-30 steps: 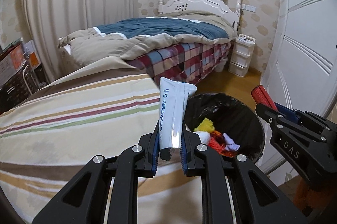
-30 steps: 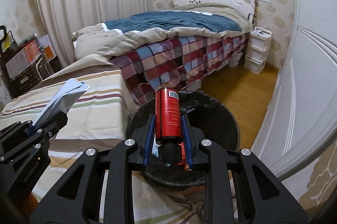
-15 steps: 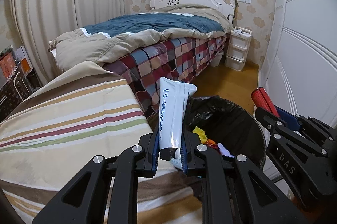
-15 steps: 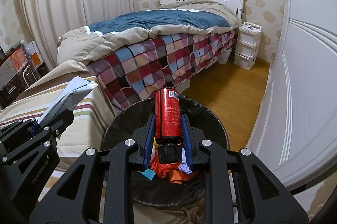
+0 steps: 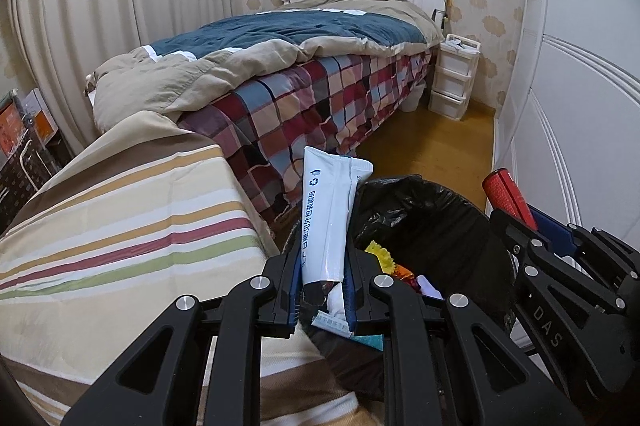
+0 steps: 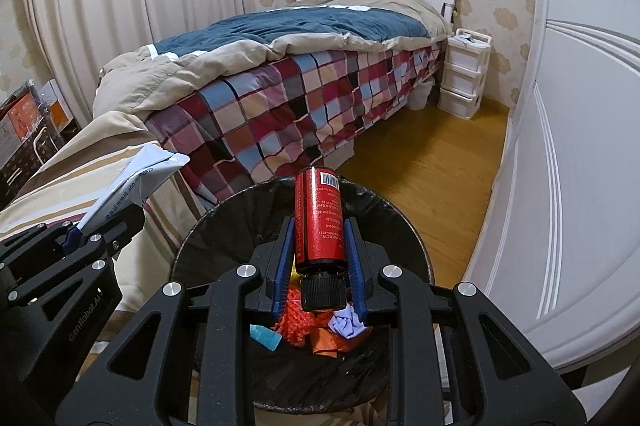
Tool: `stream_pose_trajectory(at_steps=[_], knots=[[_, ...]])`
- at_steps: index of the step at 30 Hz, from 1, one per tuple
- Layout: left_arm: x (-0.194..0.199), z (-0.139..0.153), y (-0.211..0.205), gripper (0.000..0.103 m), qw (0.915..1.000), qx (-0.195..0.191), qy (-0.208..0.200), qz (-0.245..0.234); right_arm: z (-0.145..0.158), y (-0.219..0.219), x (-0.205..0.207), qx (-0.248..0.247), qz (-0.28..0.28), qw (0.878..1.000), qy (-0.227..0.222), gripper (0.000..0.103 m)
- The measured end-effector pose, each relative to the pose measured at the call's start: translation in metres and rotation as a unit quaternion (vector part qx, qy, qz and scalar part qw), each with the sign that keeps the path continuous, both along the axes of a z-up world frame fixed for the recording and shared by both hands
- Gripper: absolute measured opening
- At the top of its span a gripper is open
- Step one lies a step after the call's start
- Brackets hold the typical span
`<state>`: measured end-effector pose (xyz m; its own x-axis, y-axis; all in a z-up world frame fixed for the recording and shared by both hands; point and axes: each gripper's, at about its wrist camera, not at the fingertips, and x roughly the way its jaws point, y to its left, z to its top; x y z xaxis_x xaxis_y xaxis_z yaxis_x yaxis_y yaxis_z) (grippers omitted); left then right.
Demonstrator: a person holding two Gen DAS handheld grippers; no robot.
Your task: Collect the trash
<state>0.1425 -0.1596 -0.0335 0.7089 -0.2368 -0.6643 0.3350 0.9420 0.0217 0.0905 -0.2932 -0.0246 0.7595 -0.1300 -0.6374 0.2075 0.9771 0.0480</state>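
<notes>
Left gripper was clamped on a white pouch, pouch upright between the blue pads, bottom end pinched, top sticking up toward 12 o'clock. It hung over the near-left rim of the bin, at the edge of the striped cover at 9 o'clock. In the right view the same pouch showed at 9 o'clock, tilted, beside the bin's left rim.

Right gripper was closed on a red can, black cap toward the camera, barcode end pointing to 12 o'clock. Can sat directly above the bin's open mouth. In the left view it showed at 3 o'clock, over the bin's right rim.

Bin had a black liner and held trash: orange fuzzy piece, lilac scrap, blue packet.

Bed with plaid sheet at 12 o'clock, white drawers at 1 o'clock, wardrobe at 3 o'clock.
</notes>
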Motion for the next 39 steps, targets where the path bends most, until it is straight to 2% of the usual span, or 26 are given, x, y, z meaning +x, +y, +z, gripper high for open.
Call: stream_pose_trajectory(at_steps=[3,6,8,9,11,13,17,19,21,23,26,31,39], knots=[[0.002,-0.002,-0.003,0.018,1.0000,0.005,0.001,0.001,-0.003,-0.002,0.003,0.003,-0.002,1.000,0.002,0.025],[0.003,-0.003,-0.005,0.027,1.0000,0.006,0.004,0.002,-0.004,-0.004,0.003,0.005,-0.005,1.000,0.003,0.025],[0.001,-0.003,-0.005,0.039,1.0000,0.006,0.003,0.001,-0.005,-0.006,0.003,0.005,-0.008,1.000,0.002,0.028],[0.002,-0.003,-0.005,0.042,1.0000,0.007,0.002,0.001,-0.005,-0.007,0.004,0.005,-0.010,1.000,0.002,0.036],[0.000,-0.003,-0.006,0.056,0.9999,0.010,-0.001,0.002,-0.005,-0.008,0.003,0.005,-0.015,1.000,0.000,0.047],[-0.001,-0.002,-0.004,0.066,0.9999,0.010,-0.005,0.007,-0.005,-0.009,0.002,0.002,-0.019,1.000,-0.003,0.048],[-0.001,0.000,0.001,0.075,0.9998,0.009,-0.008,0.017,-0.003,-0.012,-0.003,-0.003,-0.031,0.999,-0.009,0.063],[-0.002,0.002,0.004,0.077,0.9995,0.012,-0.014,0.024,-0.001,-0.013,-0.007,-0.005,-0.036,0.999,-0.012,0.068],[-0.002,0.003,0.007,0.080,0.9992,0.015,-0.017,0.031,0.002,-0.014,-0.010,-0.008,-0.041,0.999,-0.015,0.078],[-0.003,0.005,0.011,0.082,0.9988,0.018,-0.021,0.041,0.004,-0.015,-0.014,-0.010,-0.045,0.999,-0.018,0.080],[-0.006,0.007,0.016,0.083,0.9983,0.019,-0.026,0.048,0.008,-0.014,-0.018,-0.011,-0.047,0.999,-0.019,0.087],[-0.016,0.011,0.027,0.085,0.9974,0.025,-0.035,0.058,0.012,-0.009,-0.025,-0.017,-0.045,0.999,-0.021,0.091],[-0.035,0.023,0.054,0.087,0.9968,0.006,-0.038,0.069,0.016,0.003,-0.041,-0.013,-0.038,0.999,-0.023,0.091]])
